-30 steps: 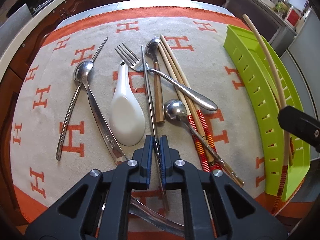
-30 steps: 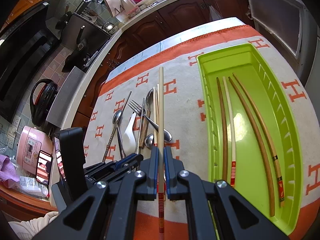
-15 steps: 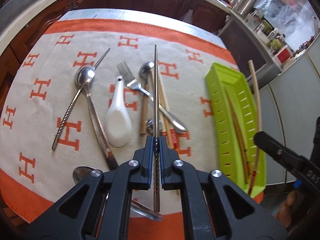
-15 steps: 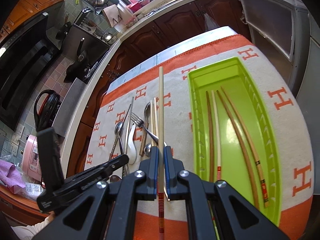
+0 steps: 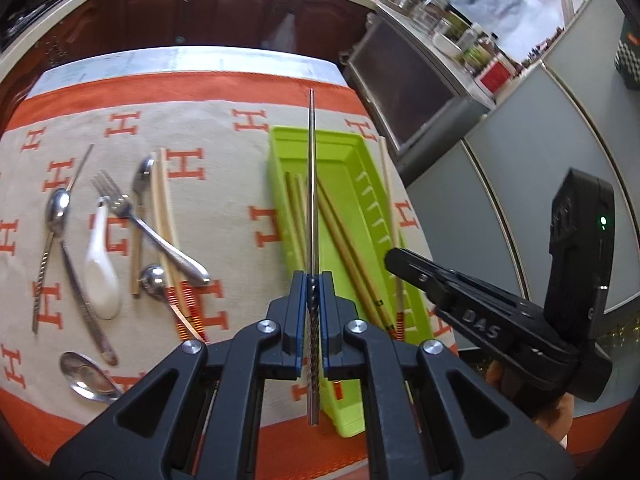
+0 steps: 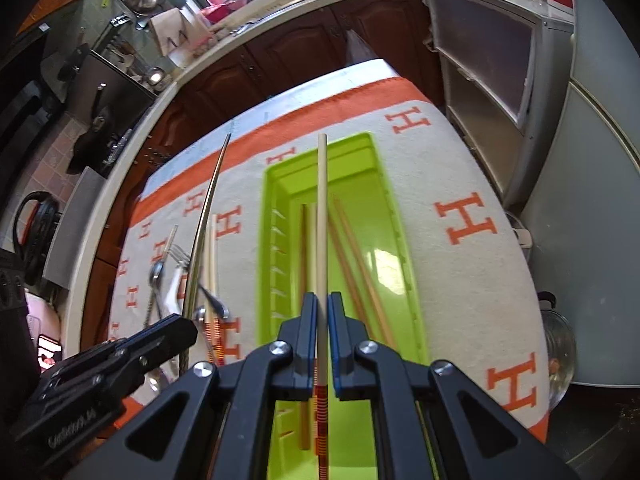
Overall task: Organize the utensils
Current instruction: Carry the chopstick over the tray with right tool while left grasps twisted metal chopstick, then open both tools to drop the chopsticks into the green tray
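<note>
My left gripper [image 5: 312, 280] is shut on a metal chopstick [image 5: 312, 184] with a twisted handle, held in the air above the green tray [image 5: 360, 148]. Several wooden chopsticks [image 5: 344, 240] lie inside the tray. My right gripper [image 6: 322, 300] is shut on a pale chopstick [image 6: 322, 220] with a red-striped end, pointing along the tray [image 6: 266, 240] from above. Each gripper shows in the other's view: the right gripper [image 5: 396, 258] beside the tray, the left gripper [image 6: 188, 328] with its metal chopstick [image 6: 208, 208] at lower left.
On the orange-and-beige cloth [image 5: 240, 184] left of the tray lie a fork [image 5: 132, 216], a white ceramic spoon [image 5: 102, 272], metal spoons [image 5: 58, 208], and two pale chopsticks [image 5: 164, 216]. A glass jar [image 6: 560, 344] stands beyond the table's right edge. Dark cabinets run behind.
The left gripper lifted the metal chopstick off the cloth and carried it right, over the tray. The right gripper swung its pale chopstick from beside the tray to above it.
</note>
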Demonstrator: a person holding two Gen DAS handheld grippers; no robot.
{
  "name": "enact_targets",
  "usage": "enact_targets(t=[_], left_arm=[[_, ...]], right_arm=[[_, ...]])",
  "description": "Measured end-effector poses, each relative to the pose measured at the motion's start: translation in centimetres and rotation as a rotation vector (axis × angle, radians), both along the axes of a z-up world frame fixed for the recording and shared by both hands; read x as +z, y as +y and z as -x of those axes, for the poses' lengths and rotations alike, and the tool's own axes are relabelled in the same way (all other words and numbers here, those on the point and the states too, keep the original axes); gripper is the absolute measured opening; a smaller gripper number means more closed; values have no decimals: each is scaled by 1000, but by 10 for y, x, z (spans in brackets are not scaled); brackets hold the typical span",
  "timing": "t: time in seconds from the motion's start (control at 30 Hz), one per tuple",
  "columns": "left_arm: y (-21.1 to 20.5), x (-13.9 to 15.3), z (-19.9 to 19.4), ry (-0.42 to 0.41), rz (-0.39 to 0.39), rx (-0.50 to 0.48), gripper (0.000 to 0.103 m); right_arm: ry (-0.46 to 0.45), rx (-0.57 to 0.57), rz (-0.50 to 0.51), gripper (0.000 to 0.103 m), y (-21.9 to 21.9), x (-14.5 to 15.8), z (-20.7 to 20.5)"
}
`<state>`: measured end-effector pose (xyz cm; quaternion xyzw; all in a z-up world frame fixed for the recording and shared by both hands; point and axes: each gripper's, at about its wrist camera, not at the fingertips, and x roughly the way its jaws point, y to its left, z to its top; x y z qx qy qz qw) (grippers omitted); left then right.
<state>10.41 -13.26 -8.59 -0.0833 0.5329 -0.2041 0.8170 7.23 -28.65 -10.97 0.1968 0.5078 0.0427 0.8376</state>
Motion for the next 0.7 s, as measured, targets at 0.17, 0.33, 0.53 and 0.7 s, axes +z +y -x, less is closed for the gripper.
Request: enact_targets(t=[0.17,0.33,0.53,0.7], left_arm=[[-24,-17,-2,38,-8,-28,4],[-29,-39,-4,101,-25,-70,4],[-22,-38,7,92,-43,-106,4],[-5,-22,18,49,-83,-114,4]], right_arm=[[34,11,-1,6,-2,-13,-7],[55,12,-49,9,-3,-21,-10],[50,3,-68,16,-2,-19,-5],[37,8,-61,16,2,-12,2]])
